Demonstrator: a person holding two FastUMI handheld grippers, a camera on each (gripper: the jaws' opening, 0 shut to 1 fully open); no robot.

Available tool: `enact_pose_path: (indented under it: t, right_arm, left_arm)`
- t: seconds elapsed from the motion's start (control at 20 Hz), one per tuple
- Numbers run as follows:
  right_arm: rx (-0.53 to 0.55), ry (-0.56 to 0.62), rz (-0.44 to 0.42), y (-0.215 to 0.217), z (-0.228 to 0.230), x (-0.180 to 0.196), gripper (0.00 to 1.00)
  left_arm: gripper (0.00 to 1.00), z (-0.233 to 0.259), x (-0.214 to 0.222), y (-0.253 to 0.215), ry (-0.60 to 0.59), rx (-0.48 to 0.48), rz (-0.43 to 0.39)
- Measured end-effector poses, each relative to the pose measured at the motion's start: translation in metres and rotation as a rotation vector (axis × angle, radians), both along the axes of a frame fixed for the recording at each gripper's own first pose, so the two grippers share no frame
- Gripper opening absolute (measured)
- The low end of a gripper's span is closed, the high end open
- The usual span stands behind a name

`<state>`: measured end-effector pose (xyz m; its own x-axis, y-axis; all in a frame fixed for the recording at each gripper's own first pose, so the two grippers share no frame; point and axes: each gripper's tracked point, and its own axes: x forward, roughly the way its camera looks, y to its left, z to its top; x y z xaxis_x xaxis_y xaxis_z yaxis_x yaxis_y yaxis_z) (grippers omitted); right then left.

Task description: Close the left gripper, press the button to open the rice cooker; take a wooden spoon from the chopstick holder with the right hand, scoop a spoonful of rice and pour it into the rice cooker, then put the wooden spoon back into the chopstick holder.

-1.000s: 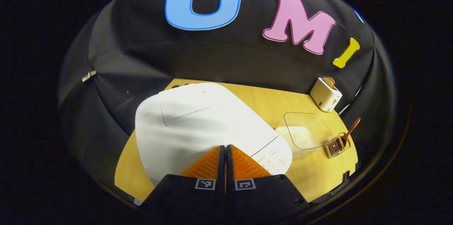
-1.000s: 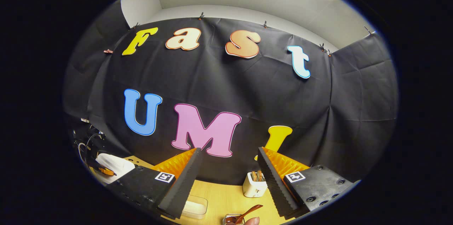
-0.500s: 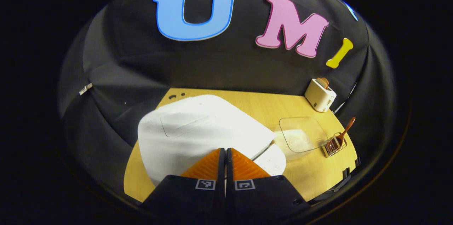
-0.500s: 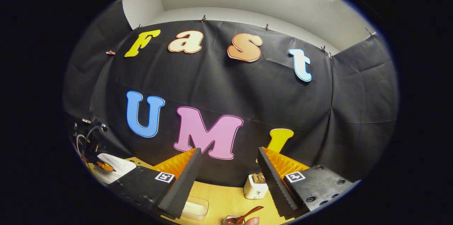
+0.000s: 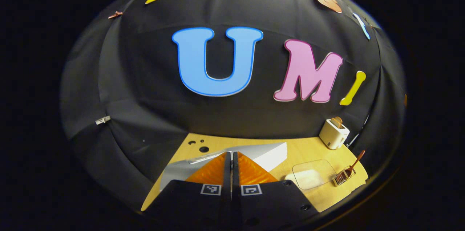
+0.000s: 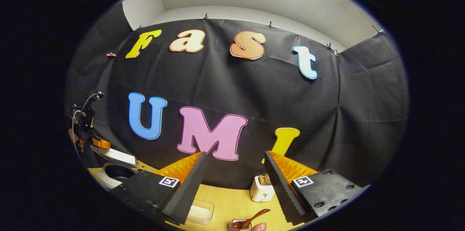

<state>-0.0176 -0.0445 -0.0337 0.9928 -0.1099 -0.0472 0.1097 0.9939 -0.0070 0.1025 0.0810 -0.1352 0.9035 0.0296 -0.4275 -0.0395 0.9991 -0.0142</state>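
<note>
The white rice cooker (image 6: pixel 109 177) stands at the left with its lid (image 6: pixel 115 156) raised and the dark pot showing. In the left gripper view the lid (image 5: pixel 267 153) rises just beyond my left gripper (image 5: pixel 231 155), which is shut with nothing between its fingers. Seen from the right gripper view, the left gripper (image 6: pixel 98 143) hovers above the lid. My right gripper (image 6: pixel 235 155) is open and empty, held high over the table. The wooden spoon (image 6: pixel 255 218) leans in the wire chopstick holder (image 5: pixel 343 176) below it. The clear rice box (image 5: pixel 312 174) sits left of the holder.
A small white toaster (image 5: pixel 334 133) stands at the back right of the wooden table (image 5: pixel 327 194). A fingertip (image 6: pixel 258 227) pokes in at the bottom of the right gripper view. Cables (image 6: pixel 83 113) hang by the left gripper.
The cooker's lid has sprung up from flat to raised. My left gripper, still shut, has lifted and tilted upward. The right gripper has barely moved.
</note>
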Motion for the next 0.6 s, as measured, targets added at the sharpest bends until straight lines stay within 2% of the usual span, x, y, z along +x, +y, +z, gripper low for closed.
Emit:
enact_pose_path:
  t: [0.3,0.6]
  right_arm:
    - [0.000,0.008,-0.001,-0.005,-0.003,-0.002,0.97]
    - [0.041,0.046,-0.008,-0.016,-0.026,-0.006,0.98]
  left_arm:
    - [0.05,0.025,0.006,0.010,-0.081,0.008,0.016]
    - [0.05,0.069,-0.003,0.000,-0.261,0.015,0.024]
